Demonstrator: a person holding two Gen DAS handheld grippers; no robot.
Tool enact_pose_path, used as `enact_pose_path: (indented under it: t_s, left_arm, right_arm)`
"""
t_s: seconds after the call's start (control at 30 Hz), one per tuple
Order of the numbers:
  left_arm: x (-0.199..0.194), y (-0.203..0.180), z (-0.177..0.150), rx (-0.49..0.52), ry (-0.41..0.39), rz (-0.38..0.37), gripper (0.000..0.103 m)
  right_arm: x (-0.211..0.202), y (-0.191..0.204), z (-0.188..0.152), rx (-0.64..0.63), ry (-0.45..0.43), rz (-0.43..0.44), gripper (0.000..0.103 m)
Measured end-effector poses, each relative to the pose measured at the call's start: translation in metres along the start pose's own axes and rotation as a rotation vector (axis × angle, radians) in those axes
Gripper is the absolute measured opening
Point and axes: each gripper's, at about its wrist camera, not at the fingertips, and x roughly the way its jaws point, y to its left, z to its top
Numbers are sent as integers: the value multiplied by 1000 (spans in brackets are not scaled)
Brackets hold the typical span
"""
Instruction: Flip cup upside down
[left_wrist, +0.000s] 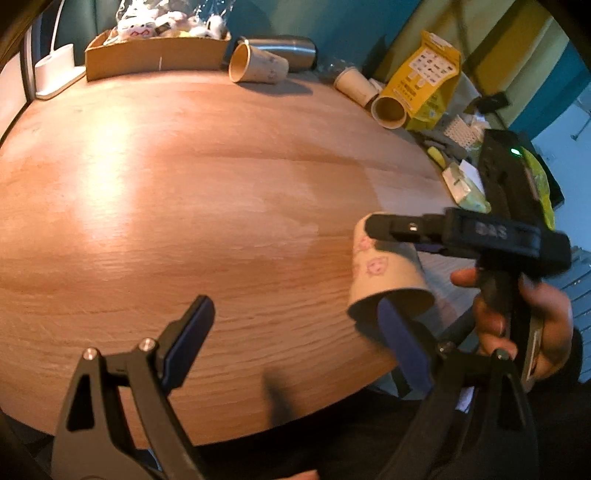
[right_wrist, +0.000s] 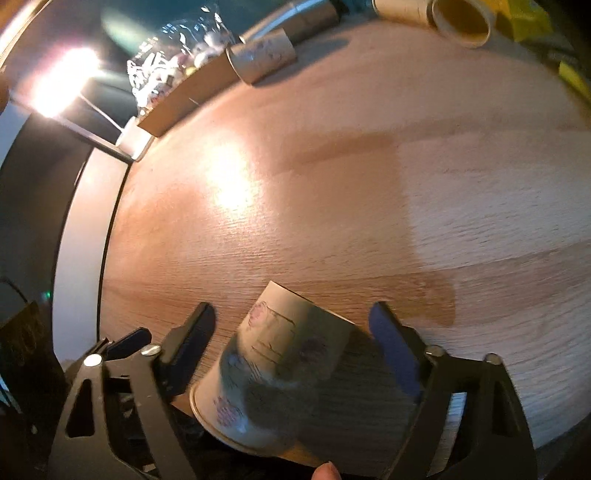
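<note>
- The cup (right_wrist: 273, 365), a paper one printed with pink pigs, sits at the bottom centre of the right wrist view, between the fingers of the right gripper (right_wrist: 291, 332), tilted with its rim toward the lower left.
- The right gripper's jaws stand apart with a gap on each side of the cup; they do not clamp it in this view.
- In the left wrist view the cup (left_wrist: 384, 269) is at the right, its wide mouth facing down, one right finger (left_wrist: 399, 227) across its top.
- The left gripper (left_wrist: 295, 332) is spread wide and holds nothing, above the wooden table (left_wrist: 184, 203).
- Two paper cups (left_wrist: 258, 64) and (left_wrist: 388, 109) lie on their sides at the upper edge of the frame, near a cardboard box (left_wrist: 155, 55) and a yellow bag (left_wrist: 428, 77).
</note>
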Motion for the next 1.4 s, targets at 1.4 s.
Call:
enact_pose_path:
  t_s: [1.4]
  left_arm:
    - [-4,5,-34,55,-96,55,91]
  right_arm:
    - [-10,47,-135,-529,-826,-574,66]
